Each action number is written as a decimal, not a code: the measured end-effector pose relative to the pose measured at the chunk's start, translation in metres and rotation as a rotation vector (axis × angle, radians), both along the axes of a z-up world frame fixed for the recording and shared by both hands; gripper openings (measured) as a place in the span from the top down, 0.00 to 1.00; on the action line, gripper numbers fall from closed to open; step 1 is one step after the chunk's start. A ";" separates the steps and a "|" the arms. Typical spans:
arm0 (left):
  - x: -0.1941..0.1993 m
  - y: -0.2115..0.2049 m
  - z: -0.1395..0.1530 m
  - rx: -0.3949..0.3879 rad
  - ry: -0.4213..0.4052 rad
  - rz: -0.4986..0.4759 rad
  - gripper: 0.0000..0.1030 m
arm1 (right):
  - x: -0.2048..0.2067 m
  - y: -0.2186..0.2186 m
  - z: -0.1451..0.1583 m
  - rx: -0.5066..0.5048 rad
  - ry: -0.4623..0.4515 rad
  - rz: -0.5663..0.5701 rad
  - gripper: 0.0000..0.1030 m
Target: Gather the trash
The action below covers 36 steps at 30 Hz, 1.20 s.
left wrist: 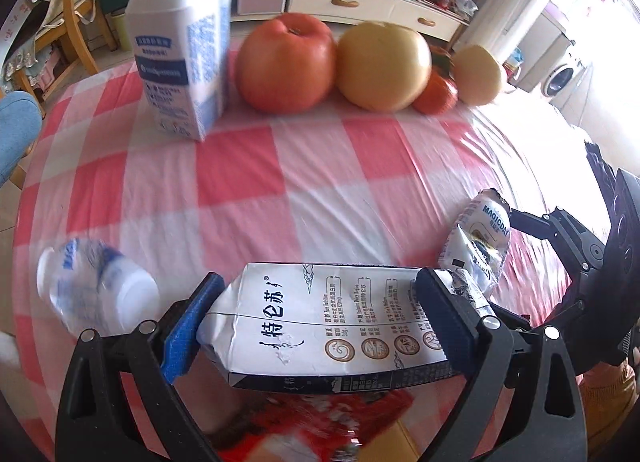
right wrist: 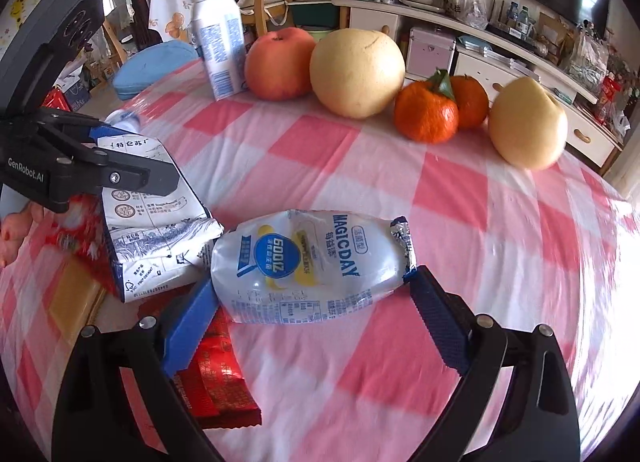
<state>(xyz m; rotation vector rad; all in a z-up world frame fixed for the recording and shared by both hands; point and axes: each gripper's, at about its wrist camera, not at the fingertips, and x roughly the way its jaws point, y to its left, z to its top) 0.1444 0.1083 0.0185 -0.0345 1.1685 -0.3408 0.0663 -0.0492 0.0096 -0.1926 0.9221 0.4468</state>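
Observation:
My left gripper (left wrist: 316, 322) is shut on a crushed white milk carton (left wrist: 320, 322) with Chinese print, held low over the red-and-white checked tablecloth (left wrist: 320, 165). The carton also shows in the right wrist view (right wrist: 156, 229). My right gripper (right wrist: 312, 302) is shut on a crushed clear MAGICDAY bottle (right wrist: 308, 262); the bottle also shows in the left wrist view (left wrist: 480, 238). A small white bottle (left wrist: 96, 290) lies on its side to the left of the carton. A red snack wrapper (right wrist: 216, 374) lies under both grippers.
A tall white bottle (left wrist: 180, 45) stands at the back left. Beside it sit a red apple (left wrist: 286, 61), a big yellow pear (left wrist: 384, 65), tangerines (right wrist: 426, 113) and a second pear (right wrist: 528, 121). Chairs and a cabinet stand beyond the table.

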 end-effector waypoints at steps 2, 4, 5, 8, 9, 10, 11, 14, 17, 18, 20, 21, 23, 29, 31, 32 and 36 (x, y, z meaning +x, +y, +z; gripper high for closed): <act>-0.012 -0.005 0.000 -0.003 0.005 -0.016 0.08 | -0.011 -0.001 0.000 -0.001 0.003 -0.002 0.08; -0.021 -0.009 0.000 -0.006 0.006 -0.030 0.08 | -0.024 -0.004 0.001 0.000 0.008 -0.010 0.08; -0.025 -0.009 -0.001 -0.006 0.008 -0.035 0.08 | -0.029 -0.004 0.001 0.000 0.010 -0.014 0.08; -0.041 -0.015 -0.001 -0.009 0.018 -0.063 0.08 | -0.048 -0.007 0.002 0.003 0.024 -0.024 0.08; -0.045 -0.016 -0.001 -0.010 0.019 -0.072 0.08 | -0.055 -0.009 0.003 0.007 0.029 -0.028 0.08; -0.053 -0.017 -0.002 -0.005 0.016 -0.086 0.08 | -0.062 -0.011 0.003 0.010 0.034 -0.029 0.08; -0.060 -0.020 -0.002 -0.007 0.022 -0.098 0.08 | -0.069 -0.012 0.004 0.011 0.039 -0.032 0.08; -0.080 -0.024 -0.002 -0.007 0.026 -0.129 0.08 | -0.088 -0.015 0.004 0.011 0.045 -0.039 0.08; -0.094 -0.030 0.001 0.006 0.025 -0.158 0.08 | -0.108 -0.020 0.005 0.016 0.039 -0.049 0.08; -0.100 -0.033 0.005 0.025 0.014 -0.159 0.08 | -0.114 -0.023 0.008 0.023 0.028 -0.063 0.08; -0.110 -0.034 0.016 0.048 -0.027 -0.153 0.08 | -0.121 -0.031 0.016 0.059 0.007 -0.094 0.08; -0.115 -0.033 0.024 0.049 -0.049 -0.141 0.08 | -0.127 -0.040 0.023 0.095 -0.009 -0.126 0.08; -0.122 -0.024 0.040 0.046 -0.080 -0.086 0.08 | -0.135 -0.052 0.031 0.141 -0.027 -0.167 0.08; -0.149 0.028 0.072 0.025 -0.134 0.238 0.08 | -0.151 -0.075 0.048 0.235 -0.077 -0.231 0.08; -0.153 0.043 0.068 0.007 -0.109 0.324 0.08 | -0.152 -0.076 0.048 0.244 -0.077 -0.226 0.08; -0.156 0.050 0.064 -0.008 -0.090 0.373 0.08 | -0.153 -0.075 0.048 0.246 -0.076 -0.221 0.08; -0.158 0.061 0.044 0.001 -0.026 0.452 0.08 | -0.156 -0.069 0.049 0.239 -0.084 -0.185 0.08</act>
